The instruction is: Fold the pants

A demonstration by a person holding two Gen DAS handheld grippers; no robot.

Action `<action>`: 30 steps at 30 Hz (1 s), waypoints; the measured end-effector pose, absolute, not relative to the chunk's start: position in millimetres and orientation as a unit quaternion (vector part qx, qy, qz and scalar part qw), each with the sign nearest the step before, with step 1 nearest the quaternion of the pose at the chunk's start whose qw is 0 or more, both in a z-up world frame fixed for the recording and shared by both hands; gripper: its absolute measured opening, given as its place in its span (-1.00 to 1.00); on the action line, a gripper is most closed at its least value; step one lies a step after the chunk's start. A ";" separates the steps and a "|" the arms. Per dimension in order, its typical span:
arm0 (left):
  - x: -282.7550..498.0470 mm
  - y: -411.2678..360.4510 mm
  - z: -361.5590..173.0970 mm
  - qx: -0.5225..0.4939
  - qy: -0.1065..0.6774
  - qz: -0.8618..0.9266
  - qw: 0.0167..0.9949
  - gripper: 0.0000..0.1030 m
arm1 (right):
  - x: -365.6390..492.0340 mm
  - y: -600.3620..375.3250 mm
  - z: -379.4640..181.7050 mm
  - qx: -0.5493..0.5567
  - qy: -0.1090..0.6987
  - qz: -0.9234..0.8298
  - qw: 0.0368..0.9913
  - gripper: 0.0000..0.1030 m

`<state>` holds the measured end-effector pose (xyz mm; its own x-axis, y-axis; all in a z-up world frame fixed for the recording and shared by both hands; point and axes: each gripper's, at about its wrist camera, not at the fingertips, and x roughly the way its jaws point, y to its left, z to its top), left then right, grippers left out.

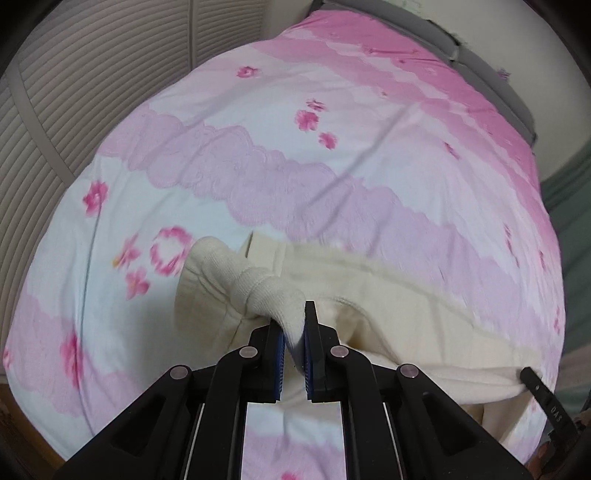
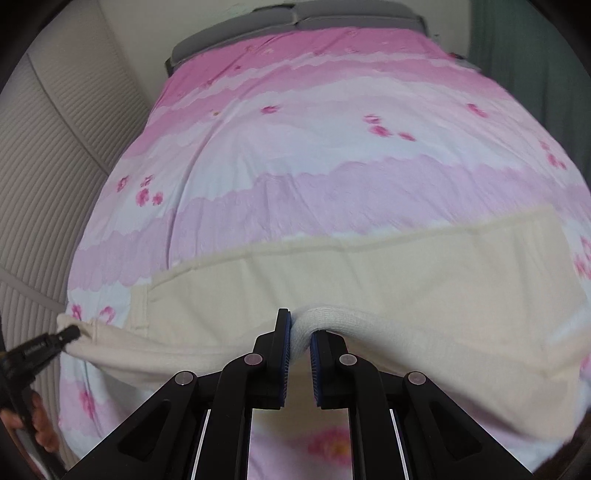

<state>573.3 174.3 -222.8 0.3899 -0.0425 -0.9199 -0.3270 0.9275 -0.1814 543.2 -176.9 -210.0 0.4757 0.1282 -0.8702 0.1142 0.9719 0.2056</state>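
Note:
Cream pants [image 1: 406,295] lie across the near part of a pink flowered bed [image 1: 295,166]. My left gripper [image 1: 293,325] is shut on a bunched ribbed cuff of the pants and lifts it off the sheet. My right gripper [image 2: 300,328] is shut on a fold of the pants [image 2: 369,277] along their near edge. The right gripper's tip shows at the lower right of the left wrist view [image 1: 535,387]. The left gripper's tip shows at the left of the right wrist view [image 2: 62,336], holding the cloth's end.
The bed sheet [image 2: 332,129] stretches far ahead. A grey headboard [image 2: 295,22] stands at the far end. Ribbed white closet doors [image 1: 74,74] run along the left. A green curtain [image 2: 535,55] hangs at the right.

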 end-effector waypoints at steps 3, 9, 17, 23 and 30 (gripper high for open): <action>607.1 173.8 -240.6 -0.167 0.565 0.101 0.802 -0.80 | 590.3 -176.0 -230.5 0.109 0.534 0.010 0.838 -0.79; 667.2 170.9 -294.0 -0.129 0.613 0.123 0.769 -0.79 | 659.6 -166.7 -283.0 0.081 0.583 0.014 0.808 -0.79; 708.0 156.0 -351.8 -0.061 0.656 0.133 0.741 -0.75 | 696.5 -154.2 -332.5 0.045 0.623 0.008 0.781 -0.78; 720.6 156.3 -343.3 -0.090 0.677 0.100 0.724 -0.10 | 697.0 -163.5 -328.2 0.102 0.633 0.014 0.767 -0.31; 680.8 126.7 -240.6 -0.033 0.593 0.007 0.804 0.45 | 648.4 -150.7 -251.5 0.094 0.543 0.061 0.832 0.21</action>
